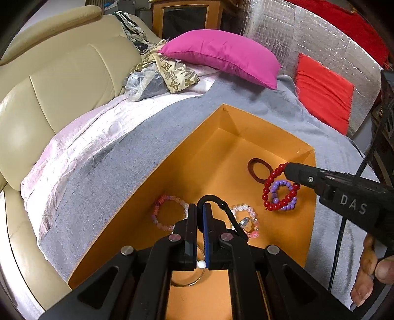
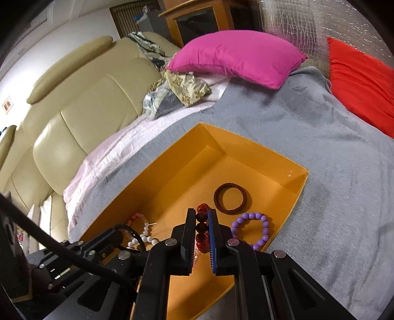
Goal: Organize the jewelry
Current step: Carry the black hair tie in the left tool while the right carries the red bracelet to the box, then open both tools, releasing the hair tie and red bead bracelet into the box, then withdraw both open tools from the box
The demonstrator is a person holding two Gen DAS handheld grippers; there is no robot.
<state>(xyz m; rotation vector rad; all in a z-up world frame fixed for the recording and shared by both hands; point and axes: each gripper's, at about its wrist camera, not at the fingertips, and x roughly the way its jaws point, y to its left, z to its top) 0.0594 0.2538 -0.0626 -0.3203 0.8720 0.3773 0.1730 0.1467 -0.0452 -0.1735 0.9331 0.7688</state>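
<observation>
The left gripper (image 1: 200, 209) was closed with its jaws almost touching, pinching a thin black looped cord (image 1: 216, 200) that arched over its tips and ran down its right side. Just beside it, the right gripper (image 2: 202, 216) was clamped on a red bead bracelet (image 1: 279, 187), several glossy red beads sitting in a line between its jaws in its own wrist view; seen from the left wrist, the bracelet hung as a loop from the fingertips over the box. White letters reading "DAS" (image 1: 352, 204) showed on the side of the right gripper's black body, and a person's hand (image 1: 373, 268) gripped it from below at the frame edge. Both grippers pointed down into an open orange box (image 2: 299, 194), which sat on a grey blanket (image 2: 332, 172). On the box floor lay a purple bead bracelet (image 2: 253, 230) directly behind the hanging red one, a dark brown ring-shaped band (image 2: 230, 198) farther back, a pink and clear bead bracelet (image 1: 167, 211) to the left of the left gripper, another pale pink bead bracelet (image 1: 247, 219) to its right, and a thin metal bangle (image 1: 188, 280) with a white bead under the left gripper. Beyond the box were a pale pink cover (image 1: 81, 137), a cream leather sofa (image 1: 54, 81), a magenta cushion (image 1: 221, 54), a red cushion (image 1: 322, 93) and a wooden cabinet (image 1: 184, 17).
</observation>
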